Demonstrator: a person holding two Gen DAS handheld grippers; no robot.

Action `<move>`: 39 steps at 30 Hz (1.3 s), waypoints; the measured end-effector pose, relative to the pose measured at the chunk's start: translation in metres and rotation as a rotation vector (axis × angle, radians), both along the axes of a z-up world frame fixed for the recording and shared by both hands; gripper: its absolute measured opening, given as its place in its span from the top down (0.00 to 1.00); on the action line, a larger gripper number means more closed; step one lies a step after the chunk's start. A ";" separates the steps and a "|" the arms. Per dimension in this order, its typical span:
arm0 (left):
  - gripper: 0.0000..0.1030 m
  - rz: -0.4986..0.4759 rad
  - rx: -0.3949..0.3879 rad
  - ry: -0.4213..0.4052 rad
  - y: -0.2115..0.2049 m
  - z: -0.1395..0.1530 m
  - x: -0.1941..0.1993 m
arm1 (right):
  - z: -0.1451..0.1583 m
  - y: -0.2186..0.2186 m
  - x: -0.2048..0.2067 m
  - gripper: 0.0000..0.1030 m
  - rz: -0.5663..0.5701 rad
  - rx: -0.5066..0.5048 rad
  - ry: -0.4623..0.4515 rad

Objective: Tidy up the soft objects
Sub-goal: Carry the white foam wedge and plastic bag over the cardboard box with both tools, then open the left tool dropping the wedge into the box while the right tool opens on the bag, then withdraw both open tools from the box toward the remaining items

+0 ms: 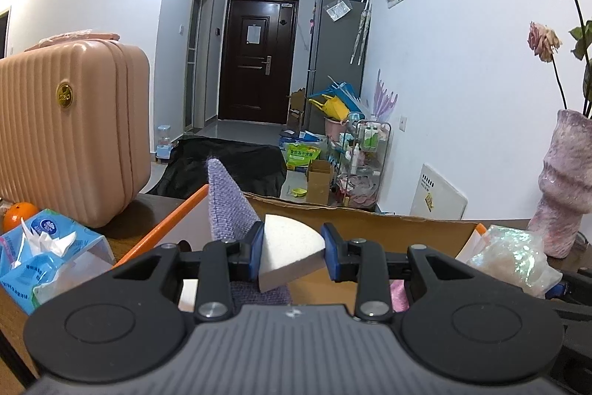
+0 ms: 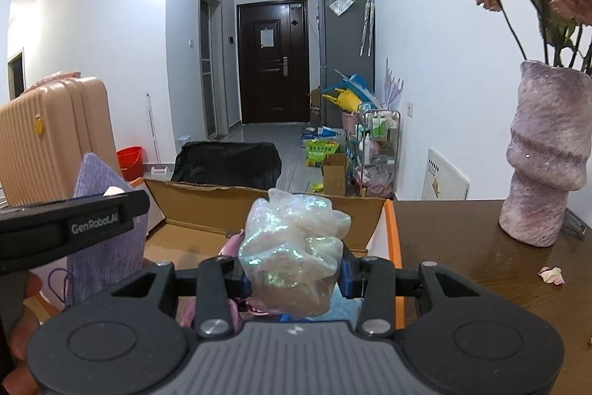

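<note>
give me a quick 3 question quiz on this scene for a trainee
1. True or false: the left tongs are shut on a white wedge-shaped sponge.
2. What do the right tongs hold: A) tissue pack, B) iridescent scrunchie, C) orange?
3. Fill in: both tongs are held over an open ____ box.

Key: 1 true. 2 B. 3 cardboard.

Dark wooden table [image 2: 462,239], vase [image 2: 544,154], cardboard box [image 2: 259,206], suitcase [image 1: 70,132]
</note>
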State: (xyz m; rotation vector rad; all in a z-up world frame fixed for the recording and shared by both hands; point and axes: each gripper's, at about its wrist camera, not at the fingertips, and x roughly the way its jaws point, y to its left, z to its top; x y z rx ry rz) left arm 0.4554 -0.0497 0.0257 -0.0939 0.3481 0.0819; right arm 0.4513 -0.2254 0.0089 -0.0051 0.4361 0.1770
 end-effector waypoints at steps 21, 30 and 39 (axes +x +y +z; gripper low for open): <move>0.22 0.023 0.003 -0.033 0.002 -0.004 -0.005 | -0.010 0.003 0.008 0.19 0.017 0.000 0.077; 0.00 0.073 -0.011 -0.063 0.005 0.000 -0.010 | -0.009 0.000 0.003 0.00 -0.019 0.003 0.068; 0.00 0.079 -0.020 -0.084 0.007 0.002 -0.017 | -0.007 0.000 0.002 0.00 -0.018 0.007 0.062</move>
